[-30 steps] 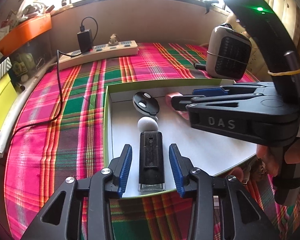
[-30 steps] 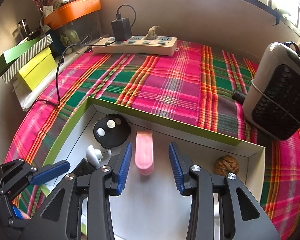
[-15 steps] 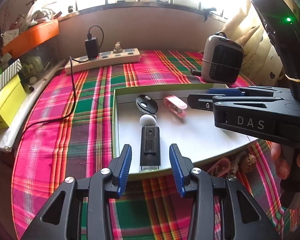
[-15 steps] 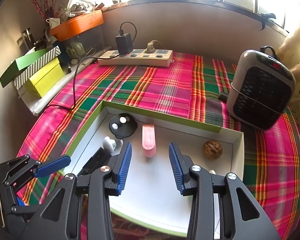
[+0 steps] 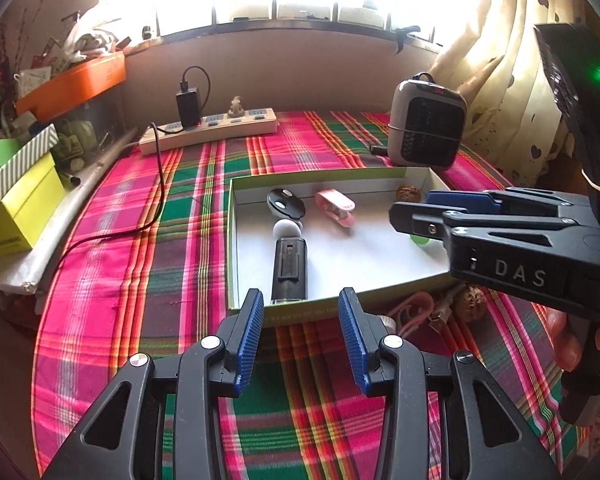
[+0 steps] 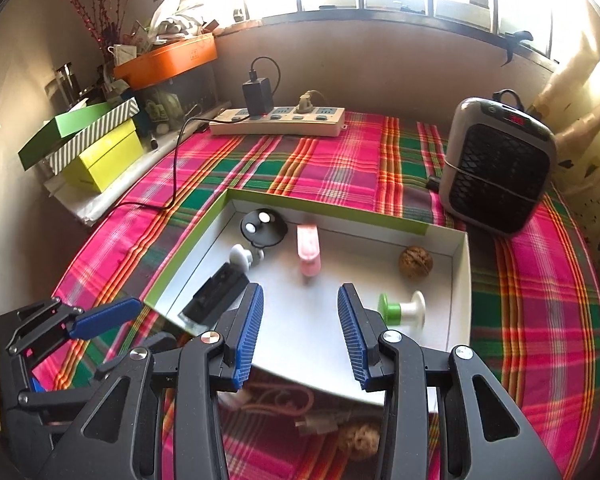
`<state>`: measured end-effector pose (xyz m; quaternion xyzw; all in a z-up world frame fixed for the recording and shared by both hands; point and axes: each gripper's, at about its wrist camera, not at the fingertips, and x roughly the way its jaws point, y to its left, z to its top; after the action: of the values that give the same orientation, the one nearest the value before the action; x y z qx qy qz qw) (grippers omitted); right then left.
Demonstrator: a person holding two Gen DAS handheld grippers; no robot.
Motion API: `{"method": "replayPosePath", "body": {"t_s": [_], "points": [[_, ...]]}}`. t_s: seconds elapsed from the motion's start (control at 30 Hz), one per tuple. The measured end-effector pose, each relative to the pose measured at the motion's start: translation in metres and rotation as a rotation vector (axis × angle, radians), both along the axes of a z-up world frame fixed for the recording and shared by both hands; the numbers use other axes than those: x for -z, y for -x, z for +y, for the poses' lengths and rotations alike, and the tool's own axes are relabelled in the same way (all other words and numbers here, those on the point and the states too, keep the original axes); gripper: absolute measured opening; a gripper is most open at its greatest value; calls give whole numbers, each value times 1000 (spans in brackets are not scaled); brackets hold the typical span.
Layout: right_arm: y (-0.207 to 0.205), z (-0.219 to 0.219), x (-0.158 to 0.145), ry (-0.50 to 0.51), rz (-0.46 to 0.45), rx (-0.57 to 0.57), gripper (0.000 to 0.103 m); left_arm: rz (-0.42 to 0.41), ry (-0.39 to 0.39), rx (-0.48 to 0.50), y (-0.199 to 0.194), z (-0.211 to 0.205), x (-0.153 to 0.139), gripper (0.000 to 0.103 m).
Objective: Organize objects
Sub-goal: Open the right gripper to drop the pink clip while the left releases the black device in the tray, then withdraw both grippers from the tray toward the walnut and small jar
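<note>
Six small objects inside green-rimmed box (image 6: 188,236)

Readable lettering: one clear word, the rest too small or blurred.

The raised letters "DAS" stand on the black side of the right gripper (image 5: 410,210), seen from the left wrist view. The yellow box (image 5: 18,210) at the left edge carries a short dark word low on its front face, too blurred to read. The orange tray (image 6: 168,60) on the shelf bears a small dark mark on its side that cannot be made out. The heater (image 6: 500,164) shows a red glowing display near its top, its digits unreadable.
</note>
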<state>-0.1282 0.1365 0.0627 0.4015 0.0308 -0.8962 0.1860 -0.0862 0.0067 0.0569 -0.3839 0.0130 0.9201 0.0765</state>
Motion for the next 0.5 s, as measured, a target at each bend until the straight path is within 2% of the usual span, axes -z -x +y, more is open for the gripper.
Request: {"method": "replayPosePath", "body": {"t_s": [0.13, 0.23, 0.5], "points": [[-12, 5, -1, -2, 20, 10, 41, -1, -14, 1, -6, -1, 1, 37], [-23, 13, 1, -2, 31, 27, 45, -5, -27, 1, -11, -3, 4, 37], [-43, 31, 8, -13, 54, 80, 46, -26, -50, 25, -20, -1, 14, 38]]}}
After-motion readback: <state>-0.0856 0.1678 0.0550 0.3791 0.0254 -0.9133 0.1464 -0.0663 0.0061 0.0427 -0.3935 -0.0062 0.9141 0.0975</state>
